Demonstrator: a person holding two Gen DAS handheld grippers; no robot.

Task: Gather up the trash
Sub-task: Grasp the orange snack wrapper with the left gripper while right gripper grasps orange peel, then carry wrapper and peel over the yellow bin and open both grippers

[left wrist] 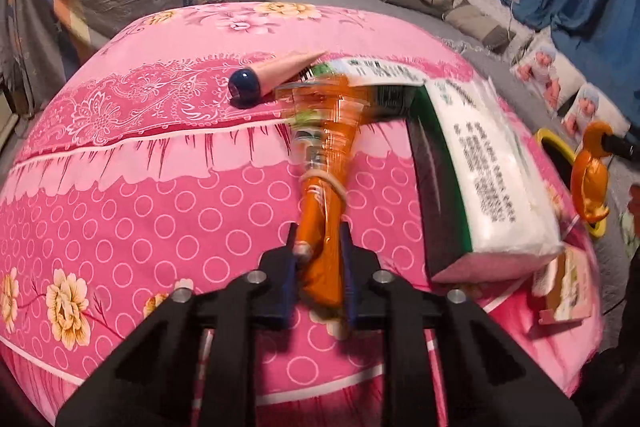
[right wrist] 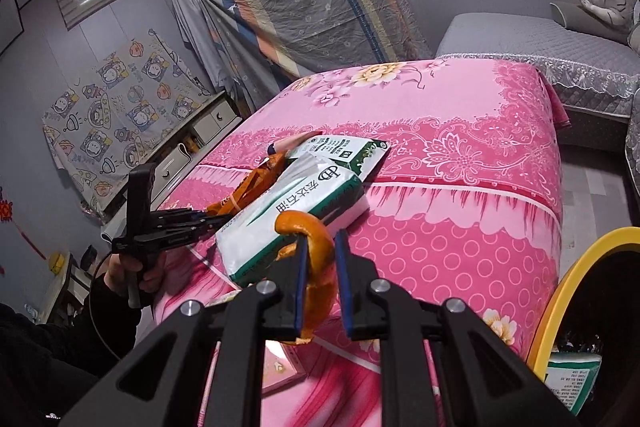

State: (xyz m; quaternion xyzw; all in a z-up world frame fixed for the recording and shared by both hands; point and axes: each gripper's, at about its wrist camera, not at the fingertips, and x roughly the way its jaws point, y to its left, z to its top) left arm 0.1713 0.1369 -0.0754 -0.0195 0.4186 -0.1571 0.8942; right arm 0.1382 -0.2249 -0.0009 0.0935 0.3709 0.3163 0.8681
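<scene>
Left gripper [left wrist: 320, 251], seen along its fingers in the left wrist view, is closed on the lower end of an orange wrapper [left wrist: 324, 179], which is twisted, bound by a rubber band and blurred at its far end. In the right wrist view the same gripper [right wrist: 216, 219] lies nearly level above the bed's near left part, fingers pointing toward the tissue pack; the person's left hand [right wrist: 140, 267] grips its handle from below.

Right gripper [right wrist: 320, 259] is closed on a curled orange peel [right wrist: 312, 247], whose upper loop rises above the fingertips. This gripper is held above the bed's near edge, beside a yellow-rimmed bin [right wrist: 576, 275] at lower right.

A white-and-green tissue pack [right wrist: 296, 211] lies on the pink floral bedspread [right wrist: 460, 259], overlapping a second green-printed packet [right wrist: 352, 151]. A pink tube with a dark blue cap [left wrist: 276, 75] rests just beyond the wrapper. A small pink card [right wrist: 284, 367] lies at the bed's near edge.
</scene>
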